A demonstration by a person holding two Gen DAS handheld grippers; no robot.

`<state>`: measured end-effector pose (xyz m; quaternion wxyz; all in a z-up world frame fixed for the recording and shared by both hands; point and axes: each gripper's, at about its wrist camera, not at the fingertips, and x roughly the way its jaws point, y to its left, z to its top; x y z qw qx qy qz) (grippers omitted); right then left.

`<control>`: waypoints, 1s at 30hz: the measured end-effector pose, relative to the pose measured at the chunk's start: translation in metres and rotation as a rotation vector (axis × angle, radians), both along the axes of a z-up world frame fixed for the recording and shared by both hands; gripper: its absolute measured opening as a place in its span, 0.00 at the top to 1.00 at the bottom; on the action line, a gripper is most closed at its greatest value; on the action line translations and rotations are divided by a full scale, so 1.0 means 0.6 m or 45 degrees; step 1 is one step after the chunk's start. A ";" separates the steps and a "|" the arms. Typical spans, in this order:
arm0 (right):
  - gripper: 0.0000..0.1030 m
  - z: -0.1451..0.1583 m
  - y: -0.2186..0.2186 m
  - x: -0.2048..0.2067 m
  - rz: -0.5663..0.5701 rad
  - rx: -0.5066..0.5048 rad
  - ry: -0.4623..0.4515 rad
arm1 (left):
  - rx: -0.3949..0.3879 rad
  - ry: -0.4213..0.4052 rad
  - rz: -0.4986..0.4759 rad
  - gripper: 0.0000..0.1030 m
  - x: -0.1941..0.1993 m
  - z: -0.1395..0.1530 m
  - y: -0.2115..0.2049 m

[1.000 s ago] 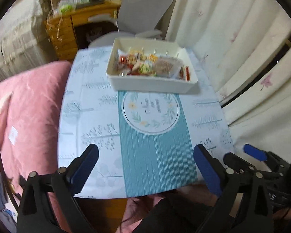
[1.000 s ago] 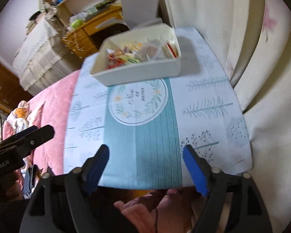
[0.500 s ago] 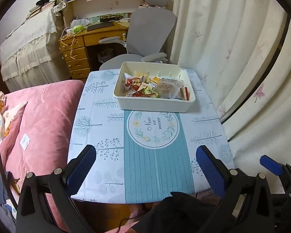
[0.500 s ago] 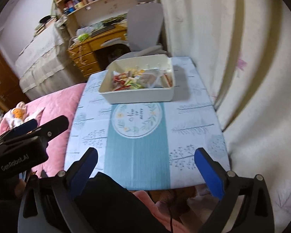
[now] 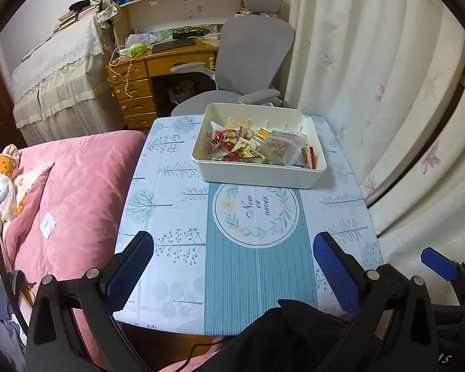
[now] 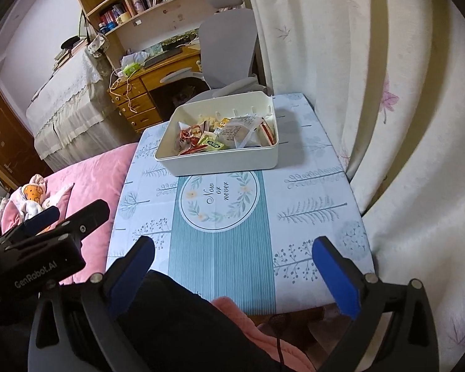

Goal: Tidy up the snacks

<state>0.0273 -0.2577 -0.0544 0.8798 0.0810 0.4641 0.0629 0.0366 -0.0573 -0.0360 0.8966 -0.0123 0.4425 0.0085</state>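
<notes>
Snacks (image 5: pixel 257 147): heaped in the cream bin, at 12 o'clock from both claws, well apart from the fingertips.
Snack look: mixed small wrapped packets, red, yellow and green, with one larger clear bag carrying dark print toward the right; small red-and-white packets stood against the right wall.
Bin (image 5: pixel 257 176): cream, rectangular, open-topped, pegs along the inside of the far wall; set on the far half of the worktop, near edge just touching the round "Now or never" print (image 5: pixel 257 214).
Worktop (image 5: pixel 167 192): covered with a pale cloth of tree prints and a teal striped band down the middle; bare between bin and claws.
Left claw (image 5: pixel 232 266): spread wide, nothing between the blue pads, hovering over the near edge of the worktop; seen from the right wrist at 9 o'clock (image 6: pixel 51 220).
Right claw (image 6: pixel 232 266): jaws just opened further, spread wide, nothing between them; one blue tip seen from the left wrist at 4 o'clock (image 5: pixel 438 263).
Surroundings: pink bedding (image 5: pixel 77 179) at 9 o'clock of the worktop, grey chair (image 5: pixel 254 52) and wooden desk (image 5: pixel 148 71) at 12, curtain (image 5: pixel 372 77) at 3.
</notes>
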 end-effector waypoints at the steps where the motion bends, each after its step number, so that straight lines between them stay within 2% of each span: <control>1: 0.01 -0.001 0.001 0.003 0.007 -0.002 0.003 | 0.001 0.000 0.006 0.01 0.002 -0.001 0.000; 13: 0.01 -0.016 0.007 0.041 0.062 -0.023 0.010 | 0.009 -0.038 0.030 0.01 0.029 -0.009 -0.004; 30: 0.01 -0.025 -0.002 0.055 0.019 -0.028 0.025 | 0.019 -0.024 0.008 0.01 0.053 -0.014 -0.012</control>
